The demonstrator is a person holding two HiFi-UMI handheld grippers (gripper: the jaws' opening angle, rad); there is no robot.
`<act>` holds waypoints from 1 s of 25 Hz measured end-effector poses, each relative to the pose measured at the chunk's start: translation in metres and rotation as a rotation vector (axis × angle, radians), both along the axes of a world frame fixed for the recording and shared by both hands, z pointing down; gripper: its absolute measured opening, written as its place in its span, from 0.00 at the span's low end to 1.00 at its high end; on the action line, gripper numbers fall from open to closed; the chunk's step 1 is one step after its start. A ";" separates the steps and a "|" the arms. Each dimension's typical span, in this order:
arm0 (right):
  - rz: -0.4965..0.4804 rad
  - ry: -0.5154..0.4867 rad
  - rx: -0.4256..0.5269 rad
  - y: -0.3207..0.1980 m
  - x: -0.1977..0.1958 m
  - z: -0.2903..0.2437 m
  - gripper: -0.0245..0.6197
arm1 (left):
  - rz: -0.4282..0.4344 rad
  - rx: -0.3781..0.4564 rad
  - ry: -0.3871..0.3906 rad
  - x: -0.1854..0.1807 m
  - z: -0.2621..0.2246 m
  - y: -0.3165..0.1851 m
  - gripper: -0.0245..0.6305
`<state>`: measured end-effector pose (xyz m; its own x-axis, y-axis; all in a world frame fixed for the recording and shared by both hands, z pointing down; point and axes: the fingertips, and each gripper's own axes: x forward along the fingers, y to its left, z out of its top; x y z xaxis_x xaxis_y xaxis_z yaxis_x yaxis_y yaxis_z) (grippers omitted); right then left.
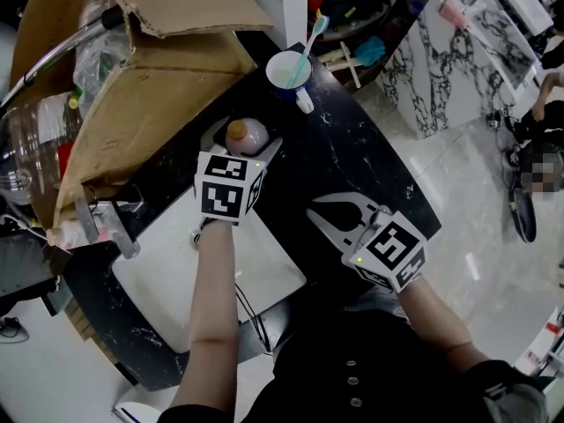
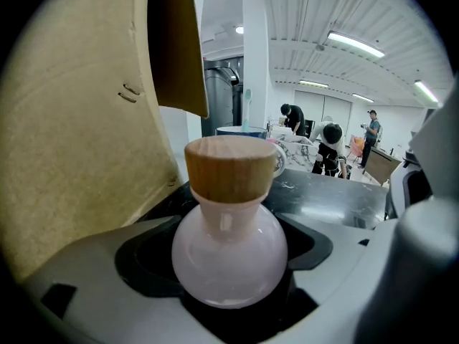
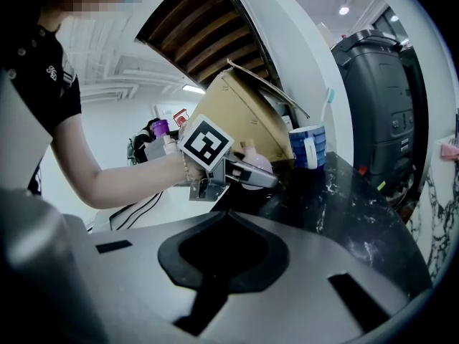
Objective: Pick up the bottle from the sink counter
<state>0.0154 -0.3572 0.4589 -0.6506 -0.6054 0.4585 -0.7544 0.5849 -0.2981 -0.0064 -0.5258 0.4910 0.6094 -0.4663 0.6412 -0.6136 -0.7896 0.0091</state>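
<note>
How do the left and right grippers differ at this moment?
The left gripper is closed on the pink bottle's round body. The right gripper is shut on nothing. The left gripper sits beside the cardboard box, while the right gripper hovers over bare black counter. Both have the same build.

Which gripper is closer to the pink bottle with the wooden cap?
Left. The left gripper grips the bottle by its round body; the right gripper sits apart over the black counter, shut and empty.

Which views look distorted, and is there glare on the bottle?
Both gripper views: strong fisheye bending, dark corners. Left gripper view: small soft highlights on the pink bottle, sheen on the black counter. Head view: fairly sharp, evenly lit.
</note>
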 end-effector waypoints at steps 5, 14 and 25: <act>0.004 -0.014 -0.004 0.001 0.000 -0.001 0.05 | 0.015 -0.006 -0.039 0.001 0.005 0.000 0.64; 0.005 -0.007 -0.003 0.004 0.002 0.001 0.05 | 0.028 -0.009 -0.036 0.002 0.006 0.000 0.64; 0.047 0.019 0.028 0.002 0.020 -0.011 0.05 | 0.004 0.042 0.026 0.000 -0.003 0.005 0.64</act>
